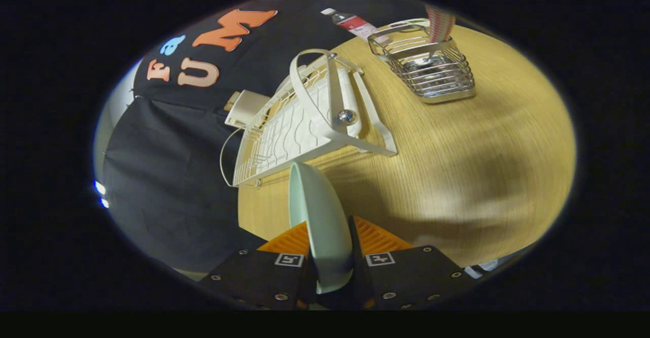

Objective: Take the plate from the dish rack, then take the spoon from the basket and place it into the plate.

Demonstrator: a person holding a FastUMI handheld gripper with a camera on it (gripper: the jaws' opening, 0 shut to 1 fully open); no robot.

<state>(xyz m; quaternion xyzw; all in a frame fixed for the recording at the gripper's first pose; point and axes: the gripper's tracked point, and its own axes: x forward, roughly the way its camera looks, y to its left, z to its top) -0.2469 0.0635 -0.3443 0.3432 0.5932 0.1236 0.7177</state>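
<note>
So the pale green plate (321,221) is being pinched edge-on between both fingers of the gripper (330,249), already out of the dish rack (304,120); spoon (439,23) is being left upright in the wire basket (426,69), far ahead-right.

A light wood-grain desk (457,145) is spreading out ahead, with soft shadow lying across its middle. At its far edge a clear plastic bottle (354,23) with a white cap and a red label is lying tilted against the black cloth wall (167,186). A small white box-shaped object (247,108) is sitting just off the desk's edge, against that cloth.
</note>
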